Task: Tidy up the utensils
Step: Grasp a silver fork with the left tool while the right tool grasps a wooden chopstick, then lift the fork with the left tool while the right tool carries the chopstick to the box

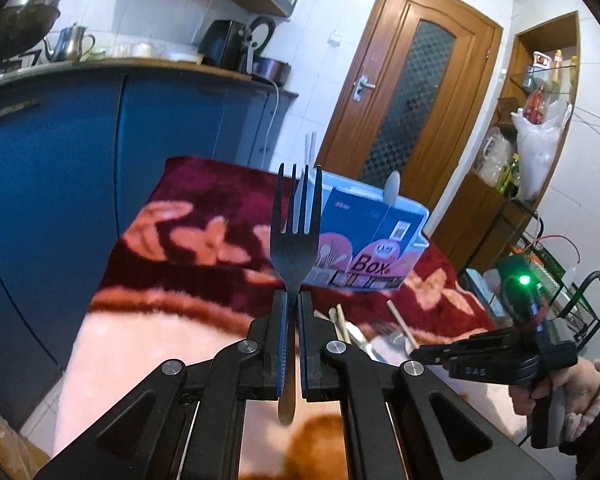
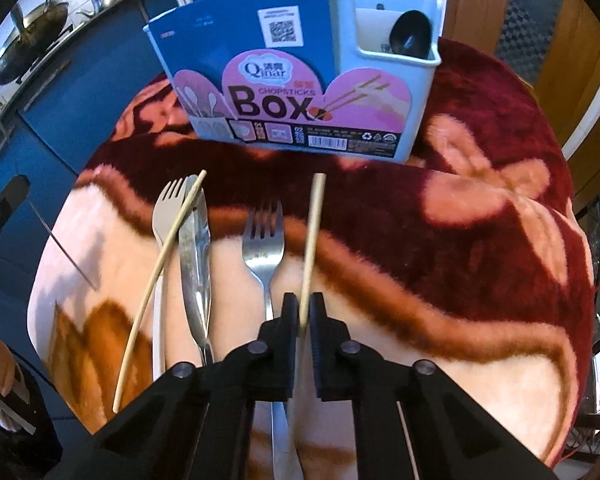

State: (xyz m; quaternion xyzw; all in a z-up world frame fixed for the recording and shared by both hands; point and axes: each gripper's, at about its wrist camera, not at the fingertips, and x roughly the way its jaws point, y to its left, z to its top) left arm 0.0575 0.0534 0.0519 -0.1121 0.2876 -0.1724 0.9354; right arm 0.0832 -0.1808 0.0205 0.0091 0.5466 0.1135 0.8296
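Observation:
My left gripper (image 1: 293, 296) is shut on a metal fork (image 1: 296, 232), held tines up in the air above the red blanket-covered table (image 1: 204, 216). The chopsticks box (image 1: 364, 248) stands beyond it. My right gripper (image 2: 305, 300) is shut on a wooden chopstick (image 2: 314, 236), low over the table. The box (image 2: 300, 80) stands ahead, with a dark spoon (image 2: 410, 38) in its right compartment. On the blanket lie a fork (image 2: 264, 240), a knife (image 2: 196, 256), a second chopstick (image 2: 160, 276) and a pale fork (image 2: 166, 216).
Blue kitchen cabinets (image 1: 60, 160) with pots on the counter stand left of the table. A wooden door (image 1: 412, 112) and a cluttered shelf (image 1: 532, 144) are behind and right. The right gripper (image 1: 500, 360) shows in the left wrist view.

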